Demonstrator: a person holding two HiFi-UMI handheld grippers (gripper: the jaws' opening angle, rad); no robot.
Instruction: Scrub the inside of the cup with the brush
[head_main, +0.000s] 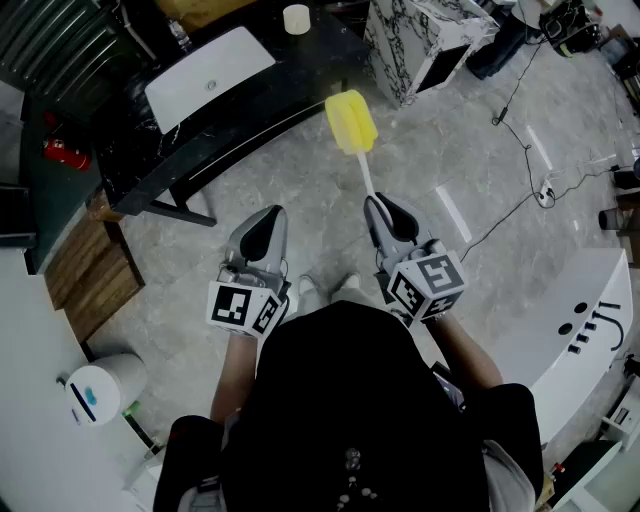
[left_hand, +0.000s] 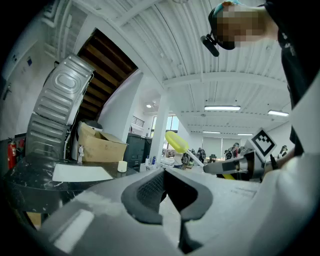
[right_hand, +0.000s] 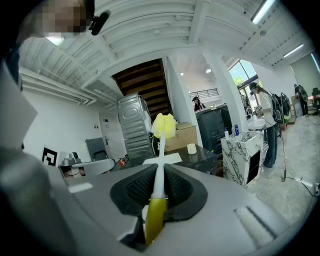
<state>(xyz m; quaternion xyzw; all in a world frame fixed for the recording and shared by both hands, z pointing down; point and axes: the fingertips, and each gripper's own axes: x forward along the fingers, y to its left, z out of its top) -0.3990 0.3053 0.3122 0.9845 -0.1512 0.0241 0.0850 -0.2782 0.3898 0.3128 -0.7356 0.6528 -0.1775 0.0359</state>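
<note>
A small cream cup (head_main: 297, 19) stands on the dark table (head_main: 250, 115) far ahead of me; it also shows as the cup (left_hand: 122, 166) and cup (right_hand: 191, 148) in the gripper views. My right gripper (head_main: 380, 205) is shut on a brush (head_main: 350, 122) with a white stem and a yellow sponge head, which points toward the table. In the right gripper view the gripper (right_hand: 160, 172) clamps the brush's stem (right_hand: 159, 185) just above its yellow handle. My left gripper (head_main: 268, 222) hangs beside it over the floor, and its jaws (left_hand: 164, 176) are shut on nothing.
A white sheet (head_main: 210, 75) lies on the dark table. A marble-pattern cabinet (head_main: 420, 40) stands to the right of the table, with cables (head_main: 520, 120) across the floor. A white bin (head_main: 100, 388) and wooden boards (head_main: 95, 270) are at left, a white curved desk (head_main: 590, 320) at right.
</note>
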